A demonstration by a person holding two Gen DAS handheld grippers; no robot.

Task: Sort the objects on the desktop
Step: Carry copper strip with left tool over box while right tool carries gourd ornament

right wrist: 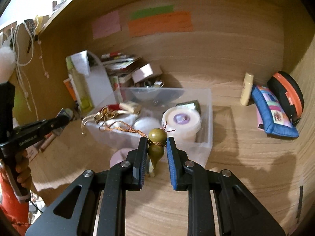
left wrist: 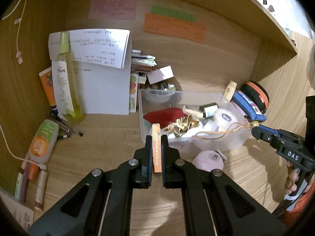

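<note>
Your left gripper [left wrist: 157, 153] has its jaws clamped on the orange blade box [left wrist: 157, 147], held upright. Your right gripper [right wrist: 157, 153] pinches the green gourd charm [right wrist: 156, 143], jaws nearly closed, its cord trailing into the clear bin [right wrist: 206, 118], likely where both belong.

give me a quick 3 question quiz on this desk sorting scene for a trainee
1. True or false: the left gripper is shut on the orange blade box.
2. What does the right gripper hold? A) the white tape roll B) the green gourd charm C) the blue pouch
3. Fill in: the charm's braided cord trails back over the clear plastic ____.

Key
1. True.
2. B, the green gourd charm; the white tape roll lies in the bin and the blue pouch on the desk.
3. bin.
</note>
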